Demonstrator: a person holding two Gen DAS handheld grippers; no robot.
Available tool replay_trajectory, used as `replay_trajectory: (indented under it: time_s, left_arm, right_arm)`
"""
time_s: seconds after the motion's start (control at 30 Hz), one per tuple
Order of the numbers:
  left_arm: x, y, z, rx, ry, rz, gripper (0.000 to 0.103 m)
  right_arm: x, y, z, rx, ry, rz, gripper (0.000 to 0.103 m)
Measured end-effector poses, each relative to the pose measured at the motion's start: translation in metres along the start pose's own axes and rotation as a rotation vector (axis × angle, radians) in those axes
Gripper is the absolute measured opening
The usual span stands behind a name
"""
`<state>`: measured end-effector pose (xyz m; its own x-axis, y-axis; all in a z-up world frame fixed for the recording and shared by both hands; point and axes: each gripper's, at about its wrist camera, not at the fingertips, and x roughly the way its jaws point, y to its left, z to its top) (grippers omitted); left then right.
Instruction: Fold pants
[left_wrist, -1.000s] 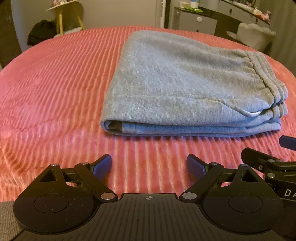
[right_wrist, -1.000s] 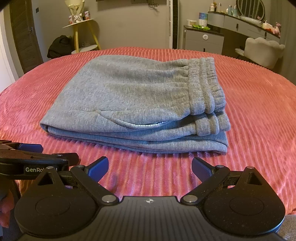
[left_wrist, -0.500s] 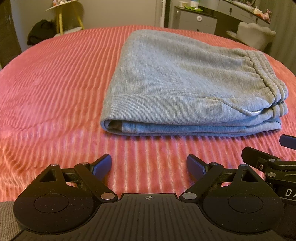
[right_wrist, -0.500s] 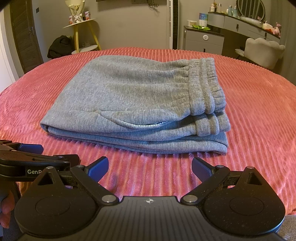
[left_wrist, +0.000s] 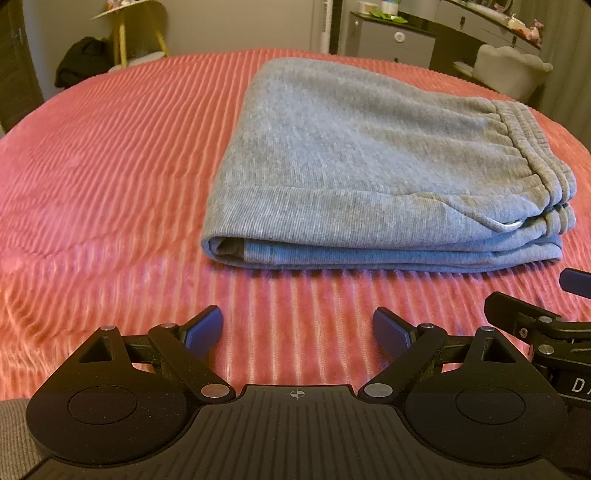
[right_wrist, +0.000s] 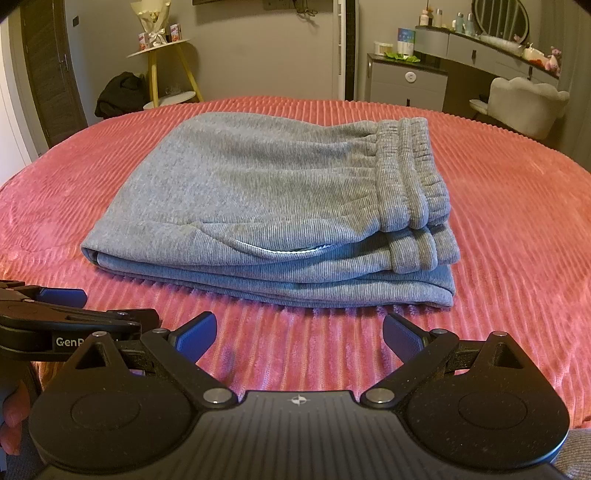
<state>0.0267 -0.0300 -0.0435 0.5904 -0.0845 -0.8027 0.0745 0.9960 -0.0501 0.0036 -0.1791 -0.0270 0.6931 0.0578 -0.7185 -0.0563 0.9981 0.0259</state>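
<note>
Left hand-held gripper (left_wrist: 297, 330): jaws spread wide, nothing between the blue pads; it hangs over bare bedspread just short of the pants.
Right hand-held gripper (right_wrist: 299, 336): likewise wide apart and empty, beside the left one.
Pants (right_wrist: 280, 206): grey, lying in a flat stack of layers in the middle of the bed (right_wrist: 517, 221), waistband at the right end, folded edge at the left.
Step in hand: folding looks finished; neither tool touches the cloth.
Next move: probably none, or at most squaring up the slightly uneven lower layers.
</note>
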Motion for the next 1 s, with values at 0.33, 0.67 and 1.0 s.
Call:
replay_trajectory:
  time_s: [0.33, 0.67, 1.0]
  left_arm:
    - [0.0002, 0.0009, -0.0003, -0.002, 0.002, -0.004, 0.094]
    - [0.0013, 0.0006, -0.0007, 0.006, 0.006, 0.0, 0.094]
    - [0.0021, 0.0007, -0.0004, 0.004, 0.011, 0.0, 0.095]
  right_arm:
    - [-0.0002, 0.0014, -0.0005, -0.004, 0.0, -0.003, 0.097]
    - [-0.0004, 0.0015, -0.0005, -0.004, -0.001, -0.003, 0.097]
    - [0.0004, 0.0022, -0.0006, -0.011, 0.001, -0.005, 0.097]
